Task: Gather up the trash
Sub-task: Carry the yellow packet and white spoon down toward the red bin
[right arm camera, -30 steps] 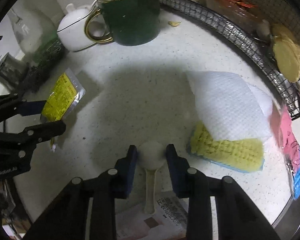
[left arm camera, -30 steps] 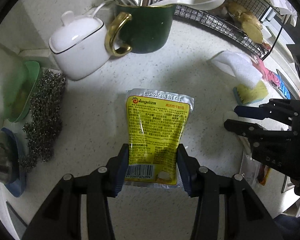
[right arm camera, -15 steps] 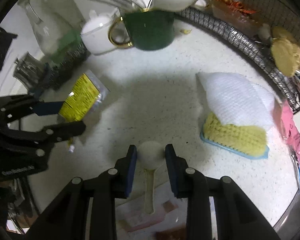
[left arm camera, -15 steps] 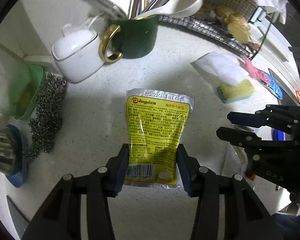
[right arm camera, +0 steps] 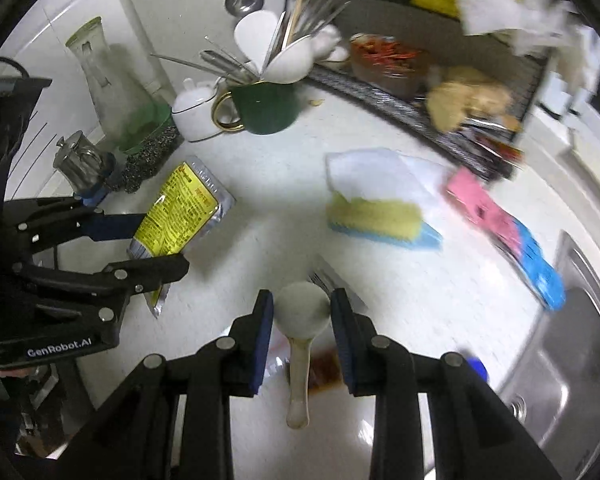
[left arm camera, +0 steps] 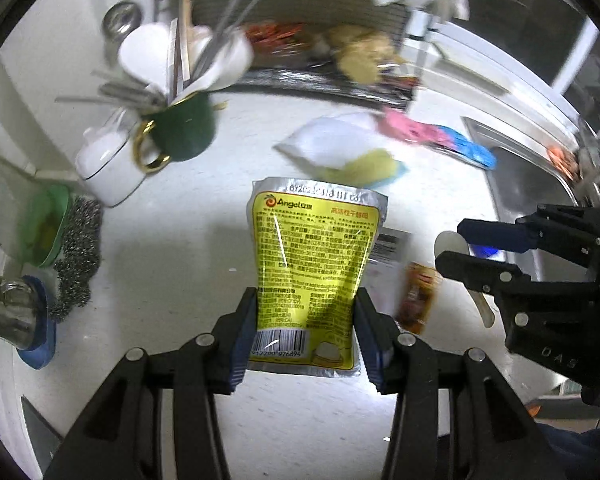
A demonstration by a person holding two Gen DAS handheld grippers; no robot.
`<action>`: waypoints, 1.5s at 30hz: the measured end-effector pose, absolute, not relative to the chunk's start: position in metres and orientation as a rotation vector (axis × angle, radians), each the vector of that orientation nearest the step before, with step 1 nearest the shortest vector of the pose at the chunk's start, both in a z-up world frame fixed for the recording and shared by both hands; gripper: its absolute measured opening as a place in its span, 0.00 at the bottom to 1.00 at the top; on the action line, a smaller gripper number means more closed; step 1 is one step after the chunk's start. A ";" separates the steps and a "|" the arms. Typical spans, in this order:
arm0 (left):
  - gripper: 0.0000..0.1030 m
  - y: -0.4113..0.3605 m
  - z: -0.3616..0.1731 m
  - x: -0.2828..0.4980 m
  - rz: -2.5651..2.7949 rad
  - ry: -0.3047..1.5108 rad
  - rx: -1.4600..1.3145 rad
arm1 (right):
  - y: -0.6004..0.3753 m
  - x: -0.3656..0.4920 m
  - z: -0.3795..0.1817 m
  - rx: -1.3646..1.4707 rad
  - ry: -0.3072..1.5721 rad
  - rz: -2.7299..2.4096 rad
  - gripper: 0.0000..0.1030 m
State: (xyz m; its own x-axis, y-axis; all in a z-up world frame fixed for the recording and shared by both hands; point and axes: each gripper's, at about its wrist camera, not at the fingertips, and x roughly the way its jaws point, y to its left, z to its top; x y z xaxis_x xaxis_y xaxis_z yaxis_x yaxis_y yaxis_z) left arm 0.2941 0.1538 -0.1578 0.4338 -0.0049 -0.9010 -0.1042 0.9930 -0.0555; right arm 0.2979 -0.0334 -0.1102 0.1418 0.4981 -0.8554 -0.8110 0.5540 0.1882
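holding two pieces of trash above the speckled white desk (right arm camera: 268,240), the person has both tools loaded. taking the green mug (right arm camera: 266,110) with the gold handle as the landmark: the steel sink (right arm camera: 572,344) lies far to its right and nearer the cameras, the black wire rack (right arm camera: 416,92) runs off from its right side, and a white lidded pot (right arm camera: 194,114) stands touching or just beside it on the left.

the left tool (left arm camera: 305,334) is clamped on the lower end of a yellow and silver yeast sachet (left arm camera: 314,264), its pads pressing the two side edges just above the barcode. seen from the right wrist, the sachet (right arm camera: 182,210) hangs in front of the mug and to its left, lifted off the desk. it looks light, thin and crinkly, a slick foil that bows between the pads, so i judge a hold on the flat sealed edge safer than on the puffy middle.

the right tool (right arm camera: 302,322) is closed on the round bowl of a cream plastic spoon (right arm camera: 300,320), handle pointing back toward the wrist, in front of the mug and well apart from it. the spoon seems stiff, light and smooth; the rounded bowl could pivot or slip, and the neck might give a steadier grip.

beneath the spoon lie a barcoded wrapper (right arm camera: 324,278) and a small brown sauce packet (left arm camera: 418,298), likely the next trash.
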 end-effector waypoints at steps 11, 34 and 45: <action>0.43 0.058 -0.139 0.228 0.004 1.068 -0.033 | -0.138 0.242 -0.094 -0.271 1.028 0.907 0.27; 0.43 -0.115 -0.182 0.078 -0.156 1.131 0.043 | -0.306 0.086 -0.120 -0.199 1.067 0.798 0.27; 0.43 -0.152 -0.261 0.087 -0.259 1.224 0.082 | -0.326 0.094 -0.182 -0.136 1.145 0.705 0.27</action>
